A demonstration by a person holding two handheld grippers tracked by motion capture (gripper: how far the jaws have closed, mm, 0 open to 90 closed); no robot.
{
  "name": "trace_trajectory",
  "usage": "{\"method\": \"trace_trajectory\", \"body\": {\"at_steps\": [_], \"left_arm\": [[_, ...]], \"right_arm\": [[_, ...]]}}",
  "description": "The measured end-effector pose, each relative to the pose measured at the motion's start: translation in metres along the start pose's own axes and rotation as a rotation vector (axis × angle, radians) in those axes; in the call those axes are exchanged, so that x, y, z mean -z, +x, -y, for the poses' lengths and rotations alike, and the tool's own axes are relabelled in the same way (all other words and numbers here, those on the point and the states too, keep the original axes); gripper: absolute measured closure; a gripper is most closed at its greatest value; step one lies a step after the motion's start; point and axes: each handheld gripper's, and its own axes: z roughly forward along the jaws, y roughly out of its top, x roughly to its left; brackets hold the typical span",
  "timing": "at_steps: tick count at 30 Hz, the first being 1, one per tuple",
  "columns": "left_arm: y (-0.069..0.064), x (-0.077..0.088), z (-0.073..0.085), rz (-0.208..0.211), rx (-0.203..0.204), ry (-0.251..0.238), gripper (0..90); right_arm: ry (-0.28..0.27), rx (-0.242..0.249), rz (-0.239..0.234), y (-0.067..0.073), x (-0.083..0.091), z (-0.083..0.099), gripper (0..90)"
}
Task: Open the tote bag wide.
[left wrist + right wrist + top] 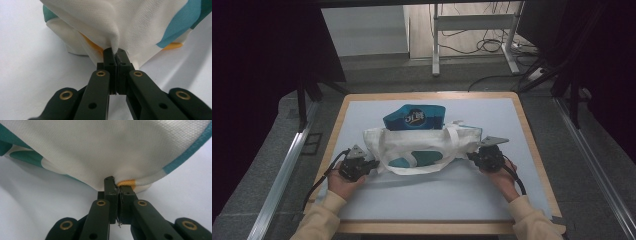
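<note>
A: Tote bag [422, 145]?
B: Lying mid-surface [437, 200], white cloth with teal patches. A blue packet [414, 118] sticks out of its far side.
A: Left gripper [371, 166]?
B: At the bag's left end, jaws closed tight, pinching a fold of fabric.
A: Right gripper [473, 157]?
B: At the right end, jaws clamped on the cloth edge likewise.
</note>
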Motion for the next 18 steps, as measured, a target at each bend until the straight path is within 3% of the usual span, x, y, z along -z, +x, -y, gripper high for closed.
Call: {"method": "trace_trajectory", "body": {"at_steps": [5, 9, 11, 12, 15, 16, 17, 18], "left_arm": [[-0.001, 0.0, 0.0, -0.005, -0.006, -0.001, 89.4], [-0.001, 0.005, 0.0, -0.008, -0.008, -0.02, 88.7], [0.001, 0.011, 0.0, -0.009, 0.0, -0.044, 84.0], [0.002, 0.019, -0.001, 0.012, 0.022, -0.074, 79.9], [0.003, 0.03, -0.002, 0.008, 0.043, -0.114, 65.8], [0.005, 0.044, -0.005, 0.01, 0.058, -0.154, 62.9], [0.005, 0.044, -0.005, 0.01, 0.058, -0.154, 61.0], [0.005, 0.051, -0.006, 0.012, 0.071, -0.184, 61.0]], "right_arm": [[-0.001, -0.003, -0.004, -0.001, -0.001, 0.001, 86.6], [-0.019, -0.036, -0.023, -0.003, 0.001, 0.001, 84.8], [-0.035, -0.038, -0.017, -0.007, 0.008, 0.0, 69.5], [-0.043, -0.05, -0.012, -0.007, 0.01, 0.0, 66.4], [-0.073, -0.059, -0.011, -0.008, 0.018, -0.002, 58.6], [-0.108, -0.064, 0.011, -0.007, 0.029, -0.004, 52.0], [-0.108, -0.064, 0.011, -0.007, 0.029, -0.004, 52.0], [-0.12, -0.067, 0.016, -0.007, 0.033, -0.005, 50.1]]}}
